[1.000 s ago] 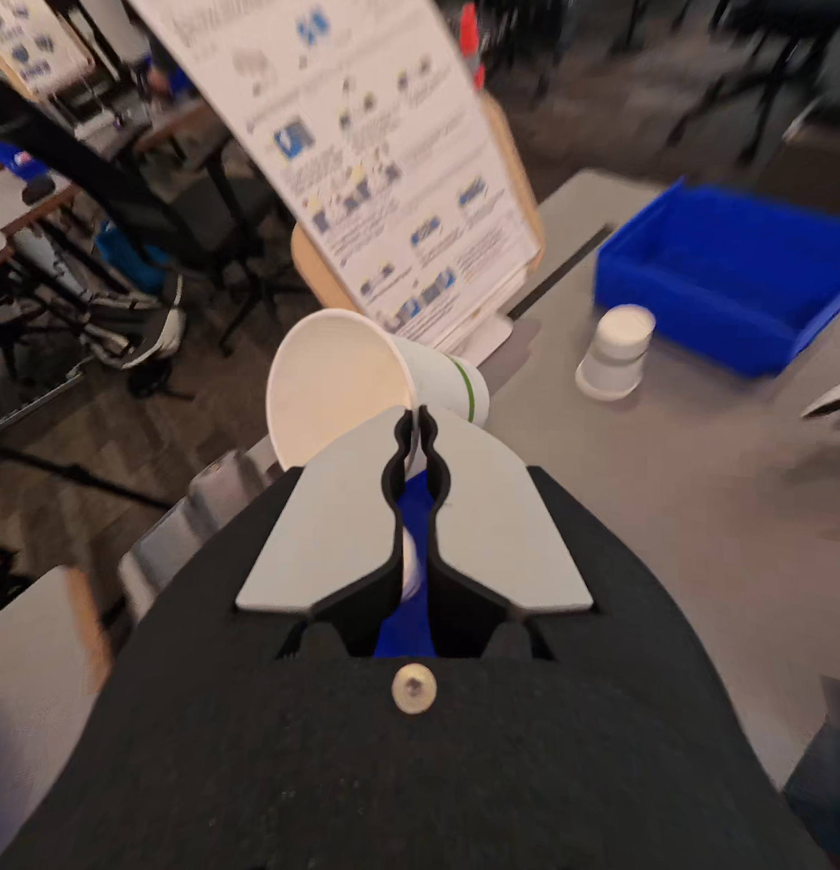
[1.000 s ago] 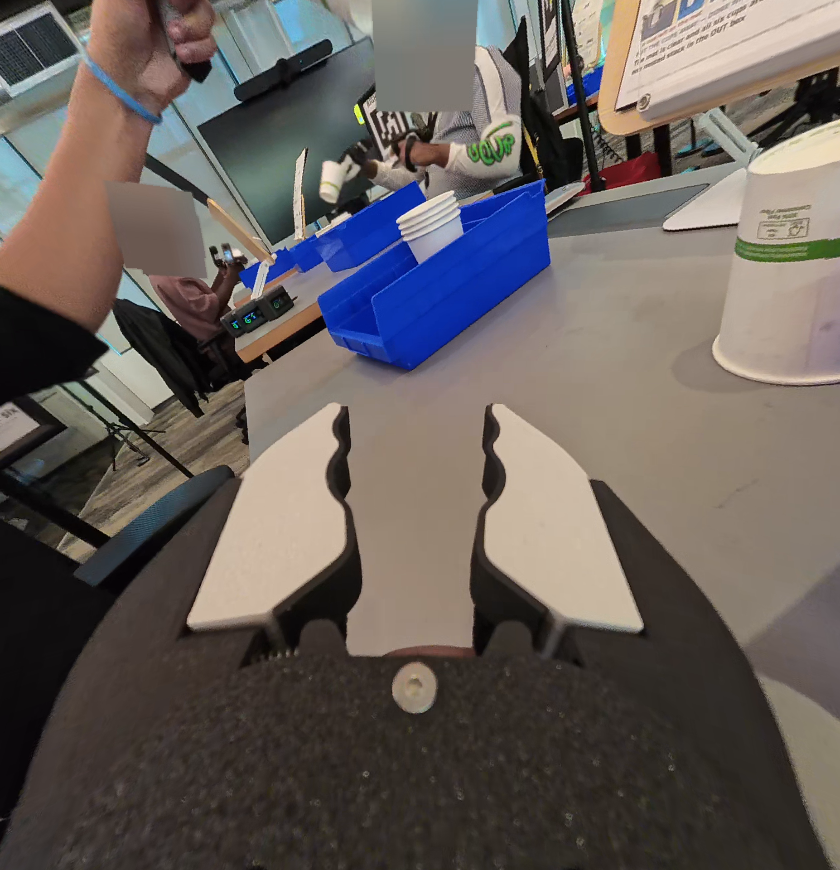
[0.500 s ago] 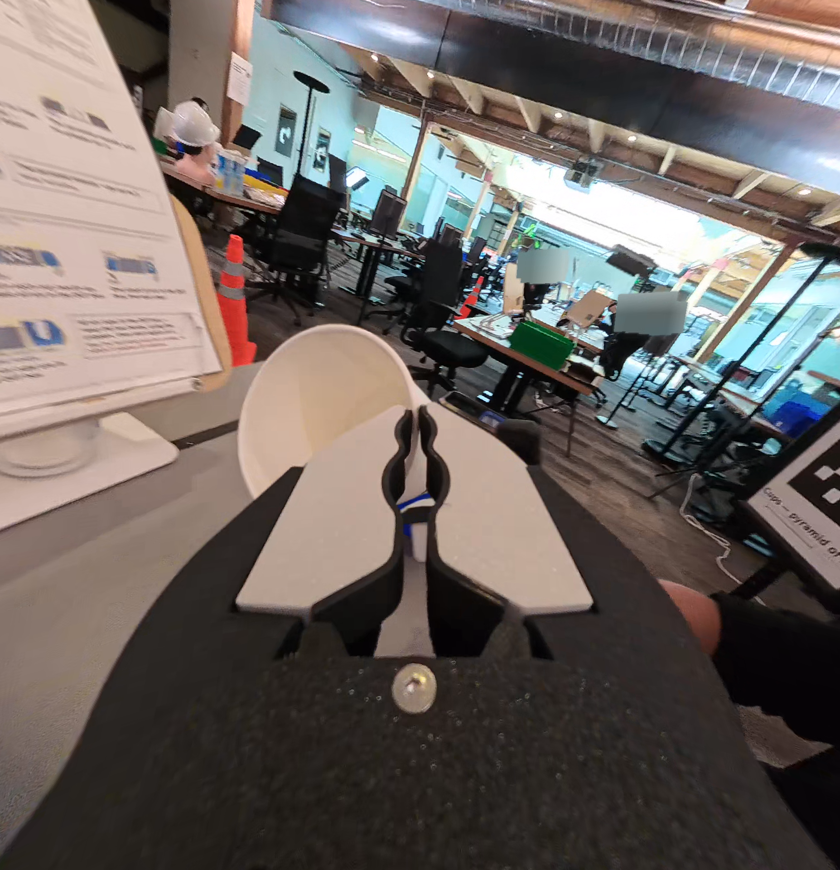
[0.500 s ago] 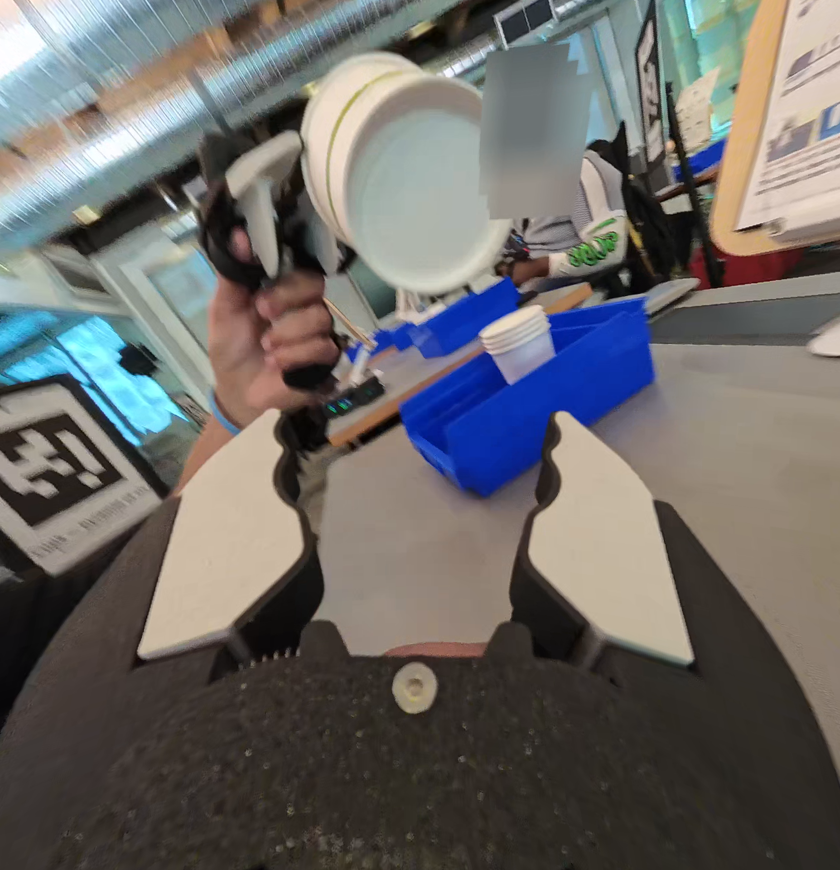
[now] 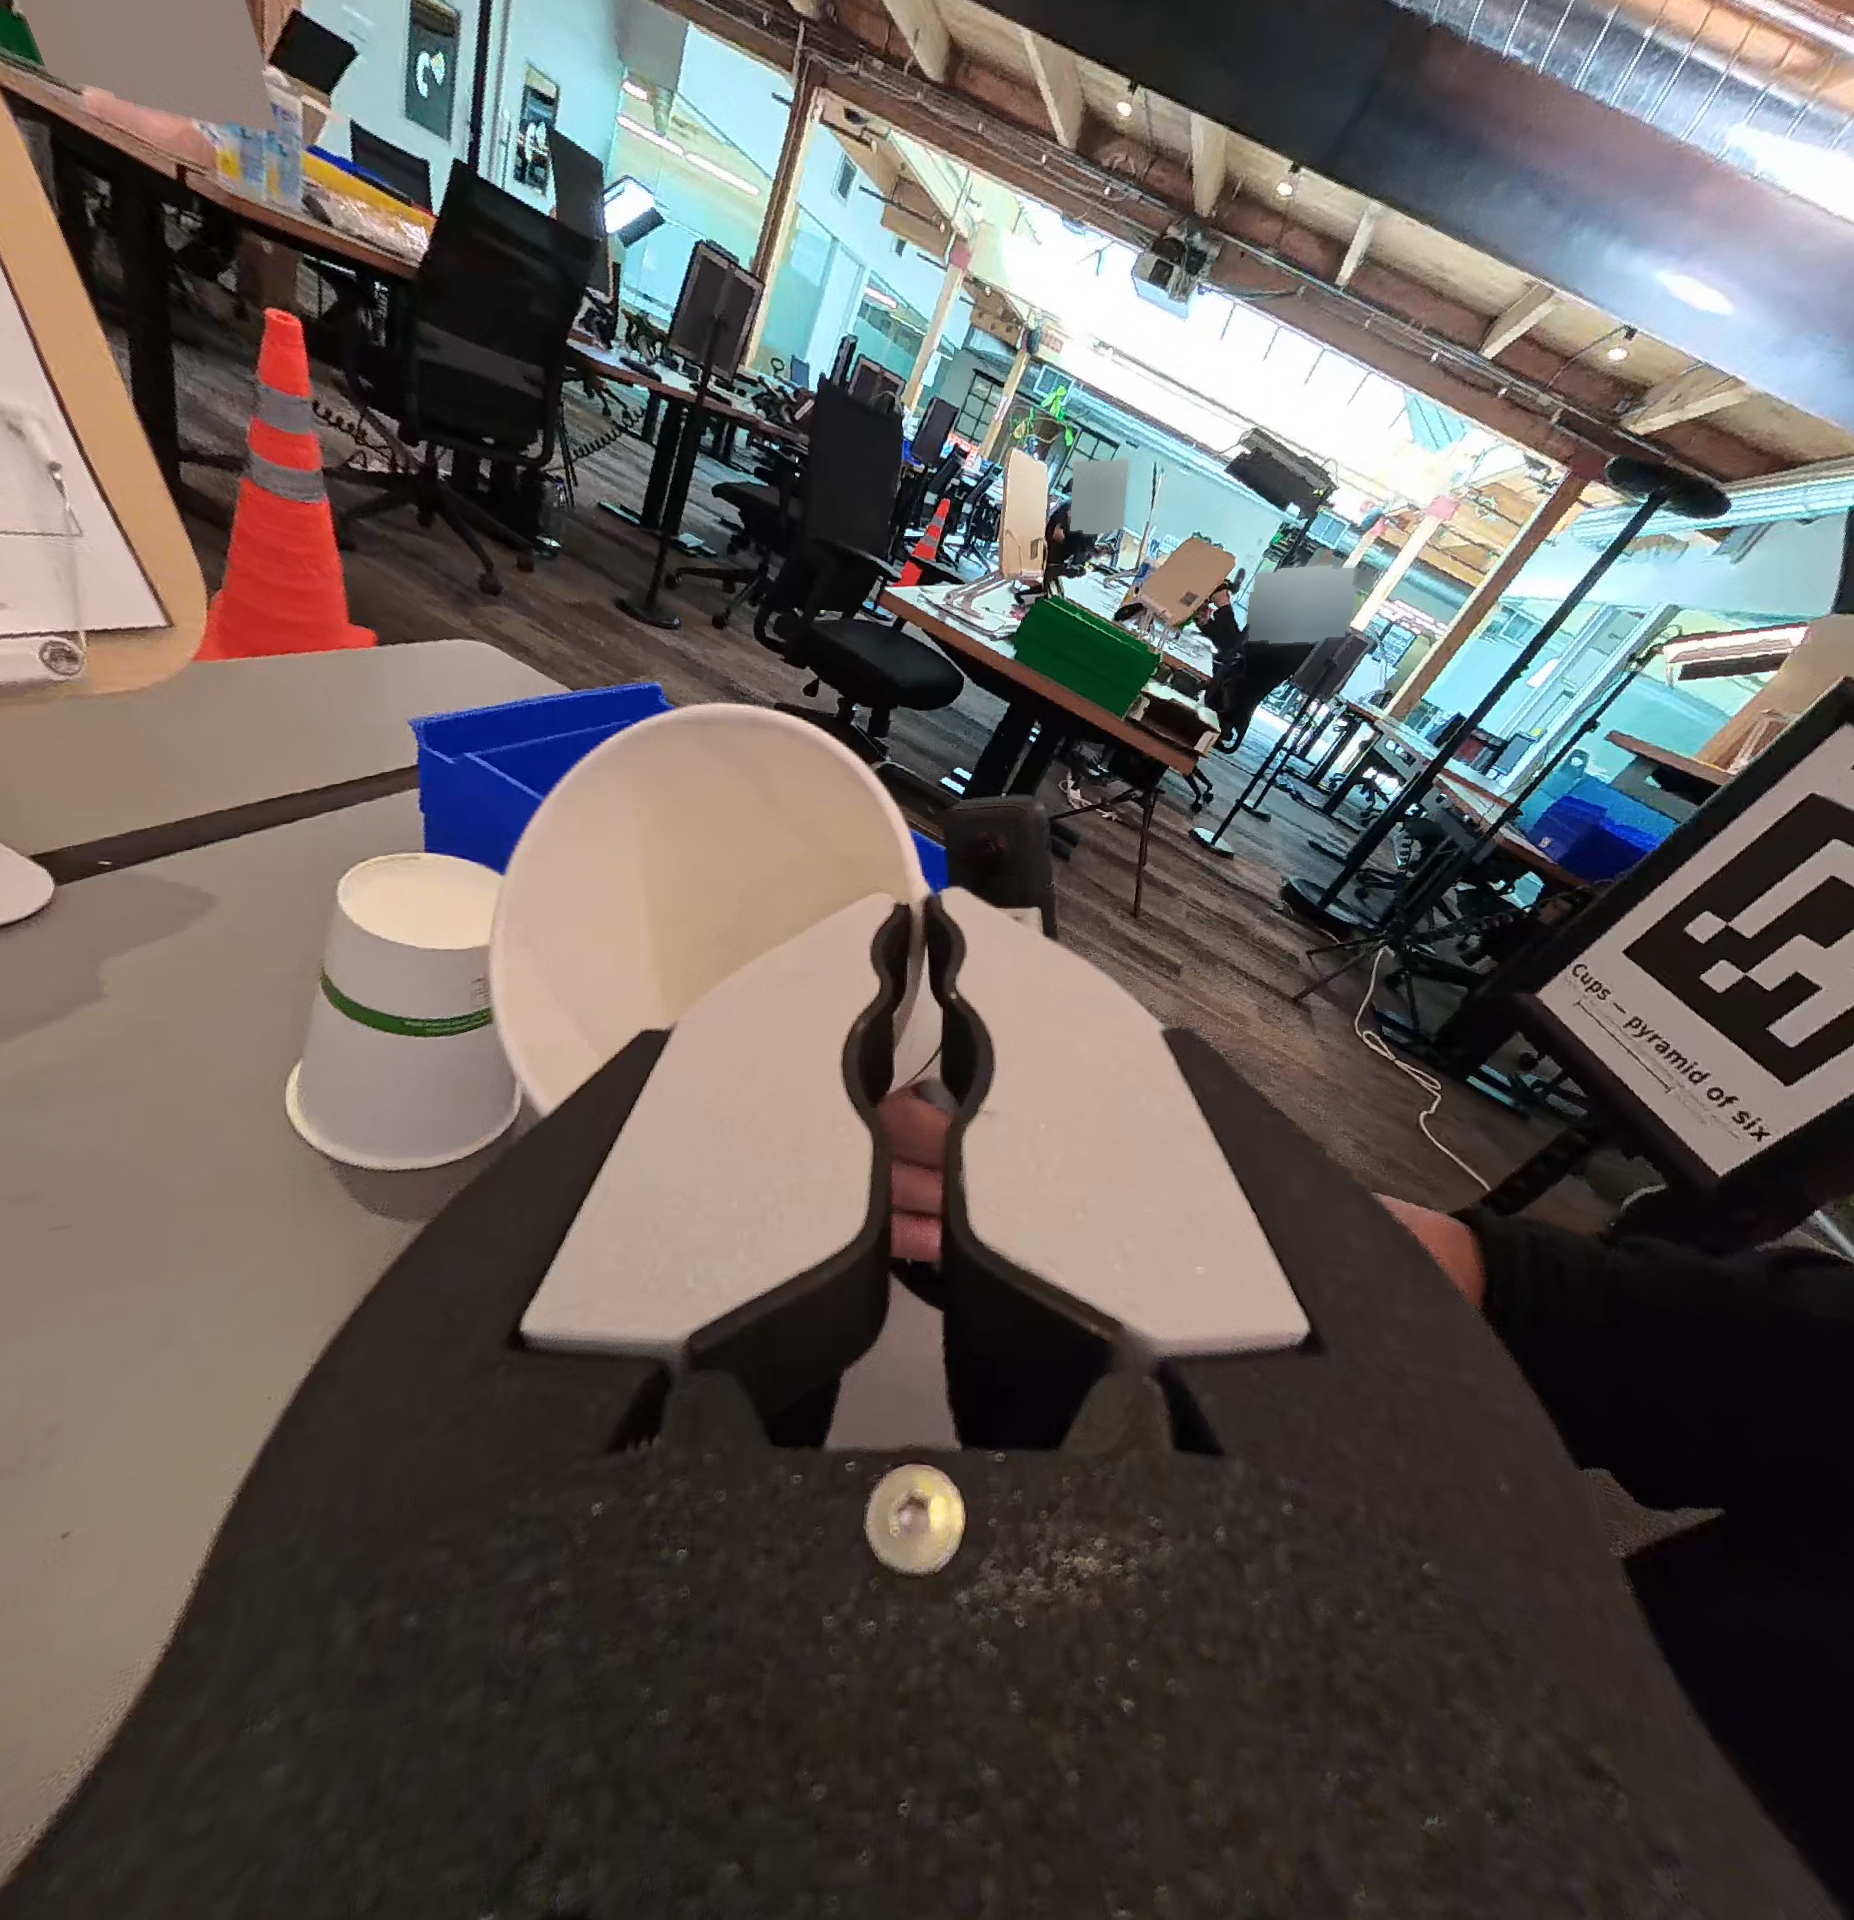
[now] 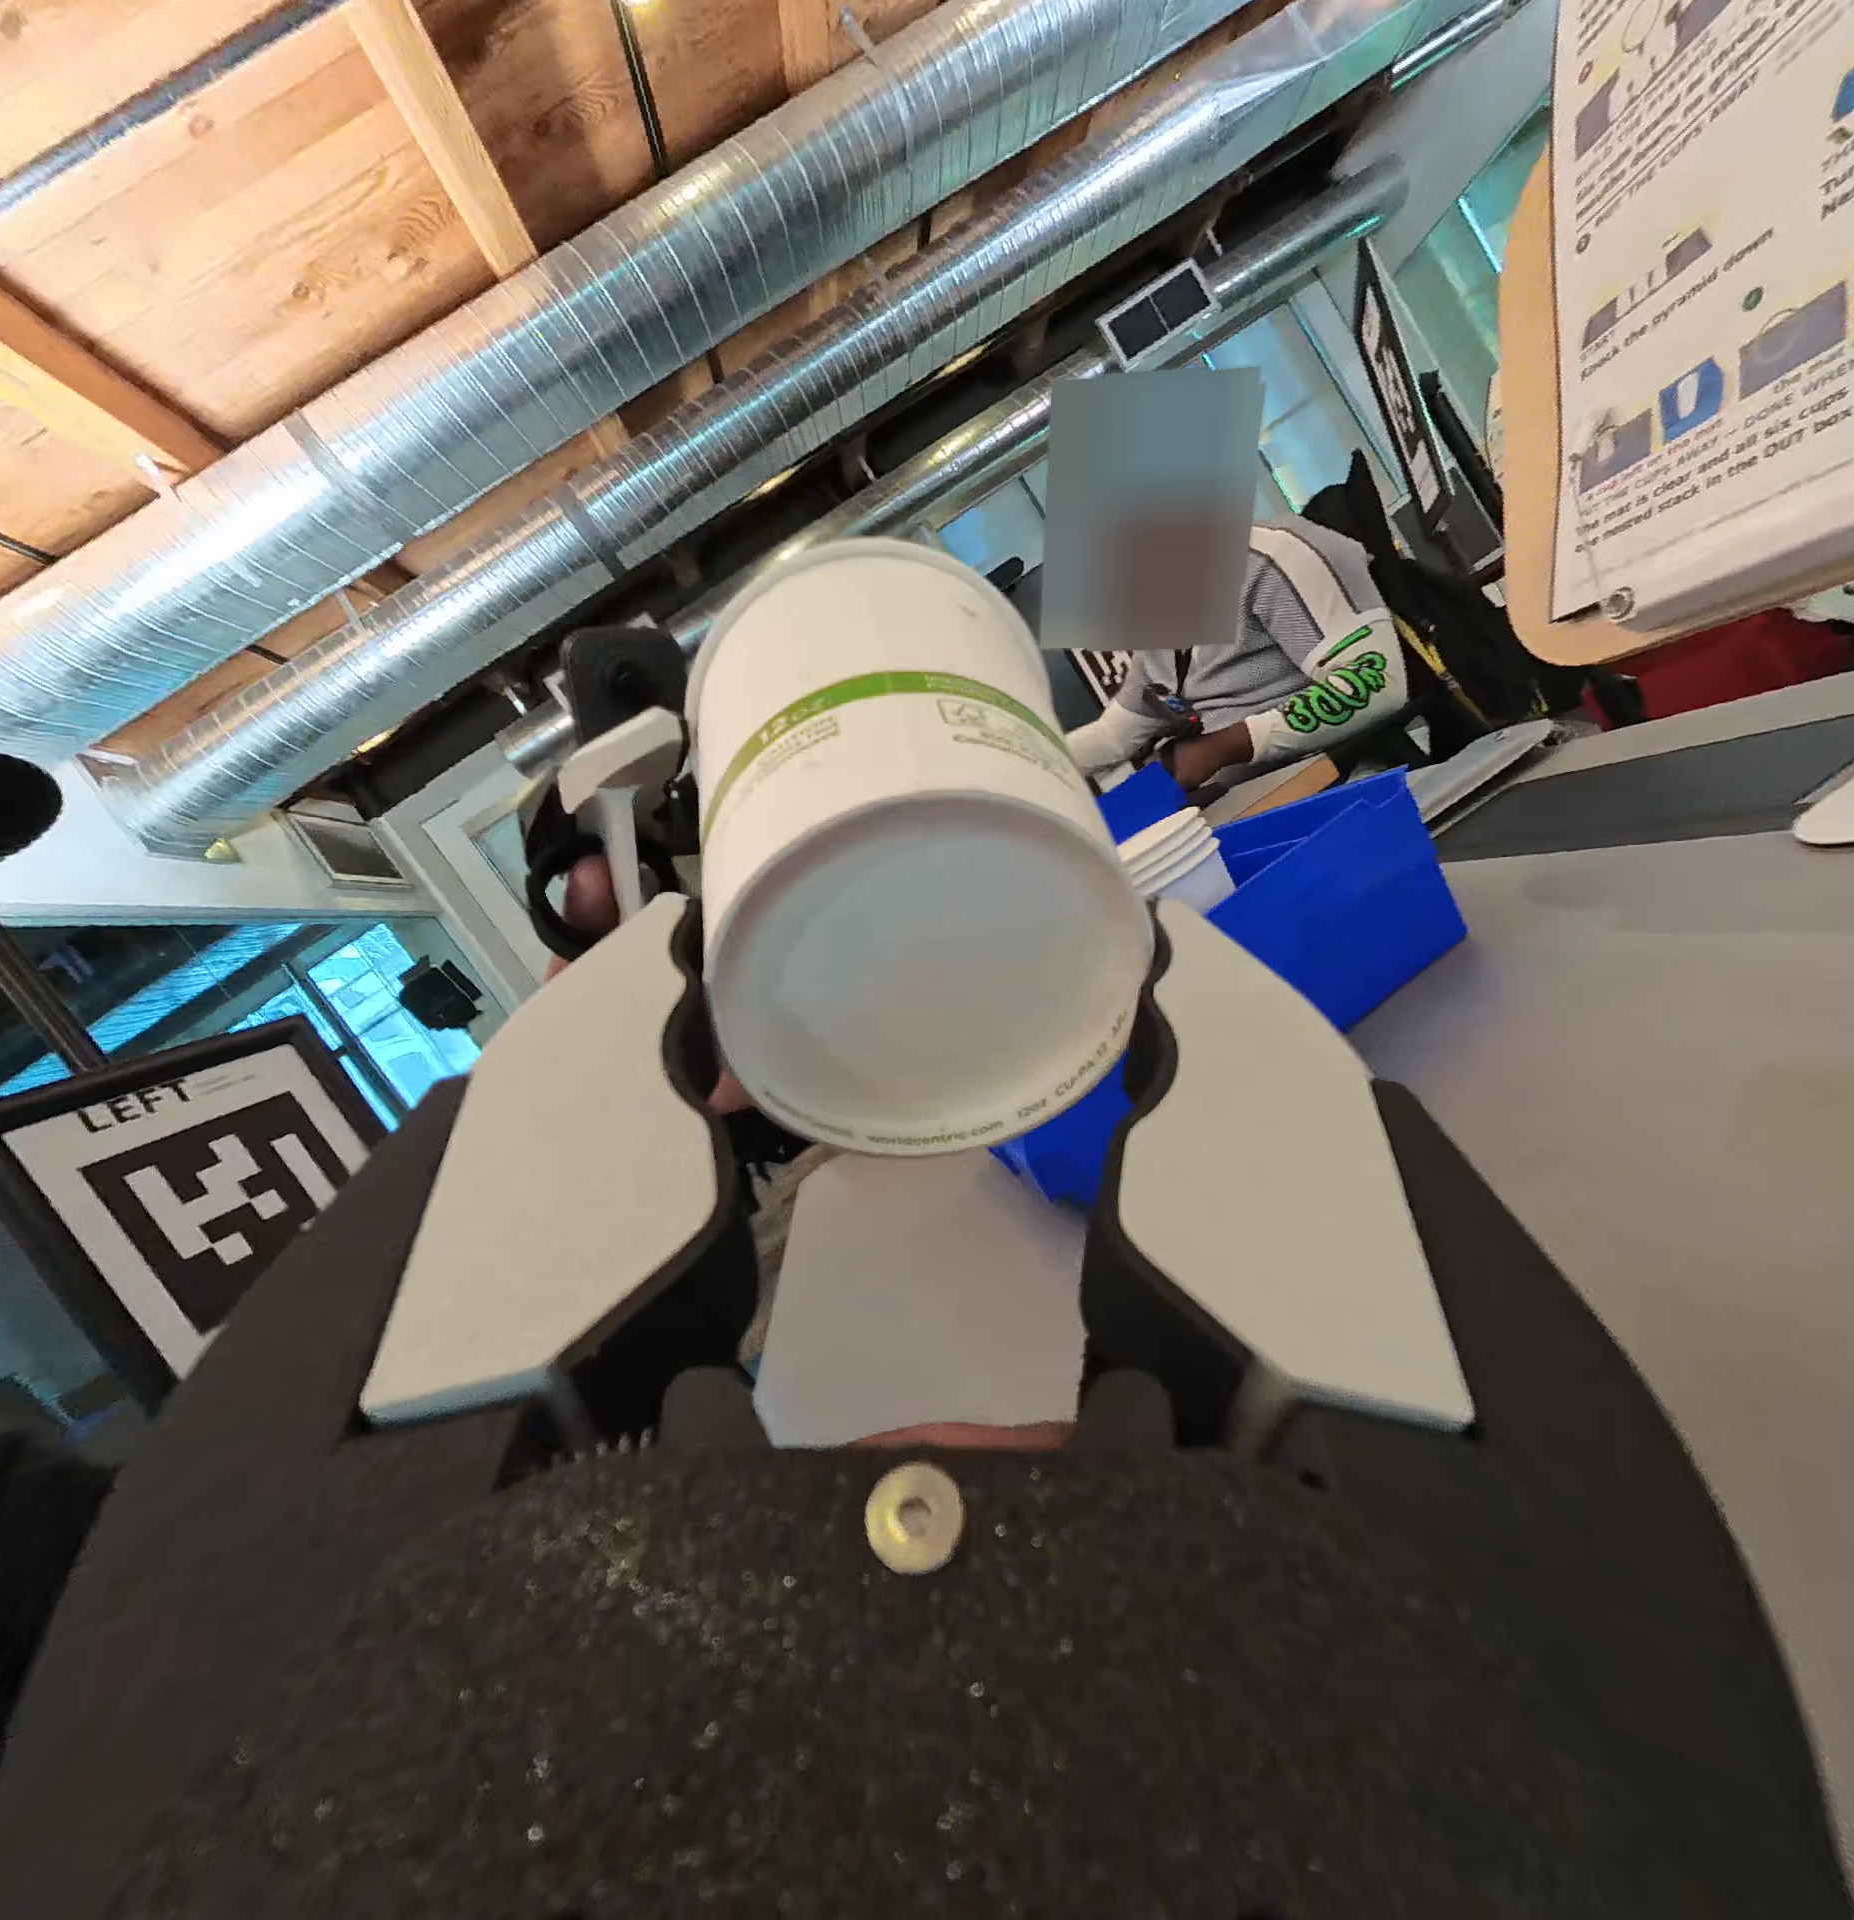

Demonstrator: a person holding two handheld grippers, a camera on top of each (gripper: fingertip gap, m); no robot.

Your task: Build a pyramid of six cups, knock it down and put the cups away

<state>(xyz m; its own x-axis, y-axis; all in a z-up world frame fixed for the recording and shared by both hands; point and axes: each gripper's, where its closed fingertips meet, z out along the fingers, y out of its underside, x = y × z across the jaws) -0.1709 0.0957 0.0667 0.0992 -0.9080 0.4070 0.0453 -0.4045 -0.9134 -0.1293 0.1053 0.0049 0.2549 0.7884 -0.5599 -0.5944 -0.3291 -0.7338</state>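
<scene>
Cup rim pinched in left claw — right claw apart, upturned cup beside.

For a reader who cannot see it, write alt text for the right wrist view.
A white paper cup with a green band, held by the far left gripper, points its base between the open right gripper fingers. Behind it, a blue bin holding stacked cups sits on the grey table.

Printed green band on cup, captioned black-and-white marker card, lettered poster
</scene>
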